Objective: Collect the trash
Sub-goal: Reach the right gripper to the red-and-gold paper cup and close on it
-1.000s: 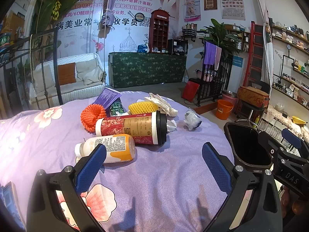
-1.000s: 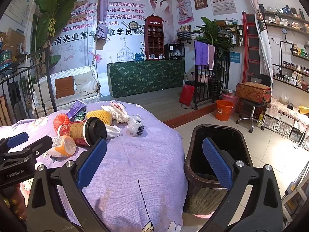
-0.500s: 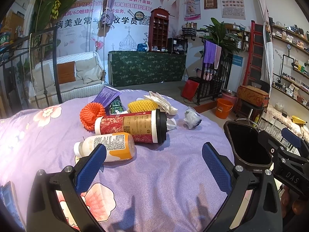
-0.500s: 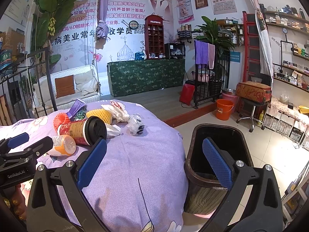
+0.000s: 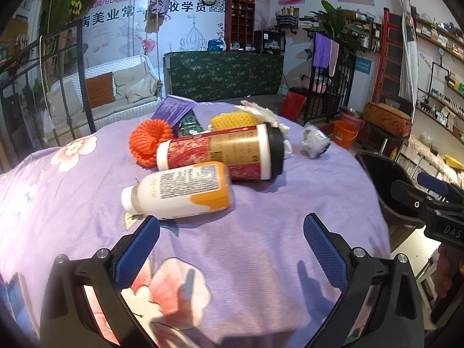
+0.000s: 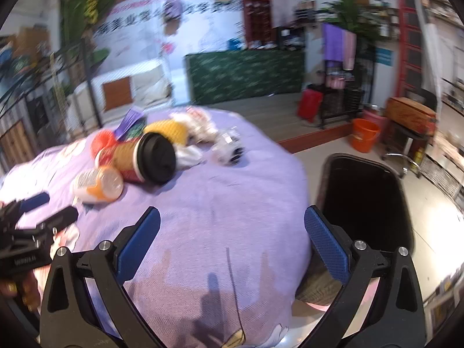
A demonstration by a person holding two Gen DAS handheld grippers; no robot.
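Trash lies on a purple flowered cloth [image 5: 261,232]: a white and orange bottle [image 5: 179,190] on its side, a red and gold cup with a black lid [image 5: 223,153], an orange foam net [image 5: 149,142], a yellow foam net [image 5: 233,120], white tissue [image 5: 261,113] and a crumpled wrapper [image 5: 314,142]. My left gripper [image 5: 230,240] is open, just short of the bottle. My right gripper [image 6: 232,236] is open above the cloth, left of the black bin [image 6: 368,197]. The bottle [image 6: 98,185] and cup [image 6: 145,159] also show there.
A purple packet [image 5: 174,110] and a green packet [image 5: 190,124] lie behind the nets. The bin [image 5: 385,179] stands on the floor right of the table. An orange bucket [image 6: 364,134], a stool and shelves are further right. A sofa and counter stand behind.
My left gripper has moved forward and down toward the bottle. My right gripper has swung left and forward toward the table; its view is blurred by the motion.
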